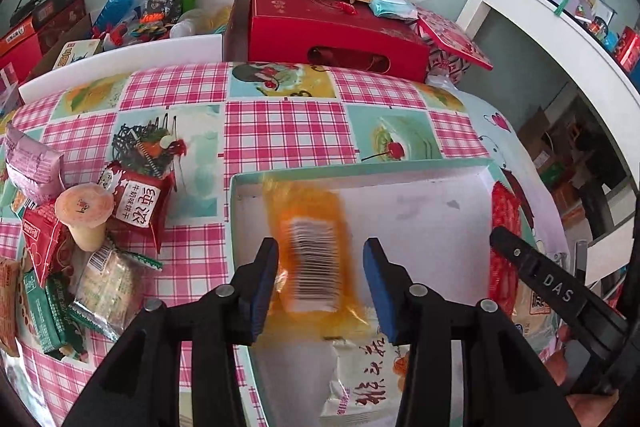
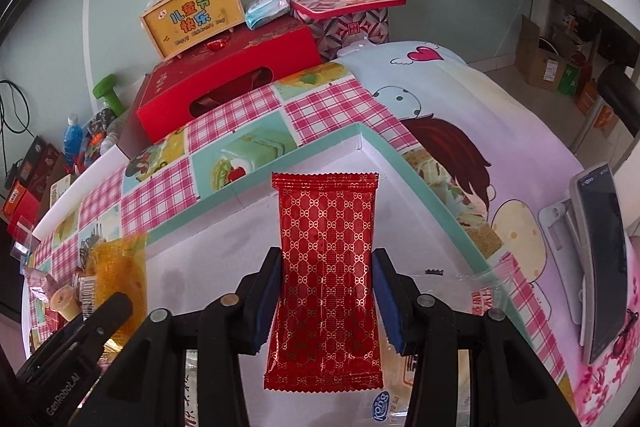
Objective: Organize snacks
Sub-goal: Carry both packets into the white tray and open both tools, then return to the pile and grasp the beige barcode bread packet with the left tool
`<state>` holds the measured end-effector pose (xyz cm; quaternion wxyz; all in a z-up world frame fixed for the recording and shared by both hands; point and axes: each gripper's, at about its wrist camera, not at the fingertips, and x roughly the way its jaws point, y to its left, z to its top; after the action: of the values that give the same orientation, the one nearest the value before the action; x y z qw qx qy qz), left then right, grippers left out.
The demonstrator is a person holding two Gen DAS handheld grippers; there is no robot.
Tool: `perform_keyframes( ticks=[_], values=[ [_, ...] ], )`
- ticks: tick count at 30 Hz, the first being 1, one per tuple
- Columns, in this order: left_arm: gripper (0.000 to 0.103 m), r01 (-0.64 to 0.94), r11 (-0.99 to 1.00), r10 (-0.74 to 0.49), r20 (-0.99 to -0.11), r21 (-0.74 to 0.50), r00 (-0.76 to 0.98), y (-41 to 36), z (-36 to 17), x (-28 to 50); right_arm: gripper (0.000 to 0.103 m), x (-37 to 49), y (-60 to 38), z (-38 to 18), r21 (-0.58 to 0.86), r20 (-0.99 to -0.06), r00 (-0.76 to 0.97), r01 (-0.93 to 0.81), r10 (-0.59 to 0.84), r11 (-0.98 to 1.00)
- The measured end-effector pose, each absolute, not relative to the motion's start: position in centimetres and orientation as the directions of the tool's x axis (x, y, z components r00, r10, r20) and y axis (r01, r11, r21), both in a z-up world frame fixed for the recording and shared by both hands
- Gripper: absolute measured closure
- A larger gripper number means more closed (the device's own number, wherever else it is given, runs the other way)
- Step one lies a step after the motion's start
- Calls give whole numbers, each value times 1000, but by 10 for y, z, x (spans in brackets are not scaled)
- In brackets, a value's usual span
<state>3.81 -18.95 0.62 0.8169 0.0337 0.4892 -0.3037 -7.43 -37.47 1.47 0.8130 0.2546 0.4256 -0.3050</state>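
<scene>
Mid-sort over the white box (image 1: 400, 183) on the desk: left tool (image 1: 320, 291) released, orange packet (image 1: 312, 247) dropping (blurred); right tool (image 2: 326, 301) grasping red packet (image 2: 326, 267), to release next.

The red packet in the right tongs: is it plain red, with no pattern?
No, the red packet is covered in a repeating gold pattern.

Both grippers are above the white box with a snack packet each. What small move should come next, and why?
Probably open the right gripper a little wider so the red packet drops into the white box. The packet hangs between the pads directly over the box floor. The orange packet at the left gripper looks blurred, as if already falling in.
</scene>
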Motion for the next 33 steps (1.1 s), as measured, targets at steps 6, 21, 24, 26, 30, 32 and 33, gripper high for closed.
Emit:
perform_keyframes(
  ticks=[6, 21, 24, 26, 30, 32, 33],
  values=[
    [36, 507, 832, -432, -836, -225, 338, -180, 17, 40, 51, -72, -372, 14, 145, -854, 445, 701, -270, 699],
    [10, 379, 921, -245, -888, -87, 389, -141, 10, 59, 0, -58, -344, 20, 47, -854, 417, 656, -310, 753],
    [10, 370, 920, -275, -882, -126, 382, -131, 14, 61, 0, -55, -334, 21, 48, -866, 408, 644, -290, 763],
    [10, 372, 916, -296, -876, -148, 380, -124, 17, 61, 0, -54, -325, 23, 46, -870, 406, 633, -280, 773],
    [10, 362, 921, -291, -873, -145, 391, -111, 20, 59, 0, -52, -307, 25, 32, -870, 406, 610, -278, 792],
    [10, 357, 924, -283, -872, -136, 399, -103, 21, 58, 0, -52, -298, 25, 39, -873, 410, 598, -264, 800],
    [10, 354, 926, -279, -871, -133, 403, -99, 21, 58, 0, -51, -293, 25, 45, -874, 414, 590, -255, 806]
  ],
)
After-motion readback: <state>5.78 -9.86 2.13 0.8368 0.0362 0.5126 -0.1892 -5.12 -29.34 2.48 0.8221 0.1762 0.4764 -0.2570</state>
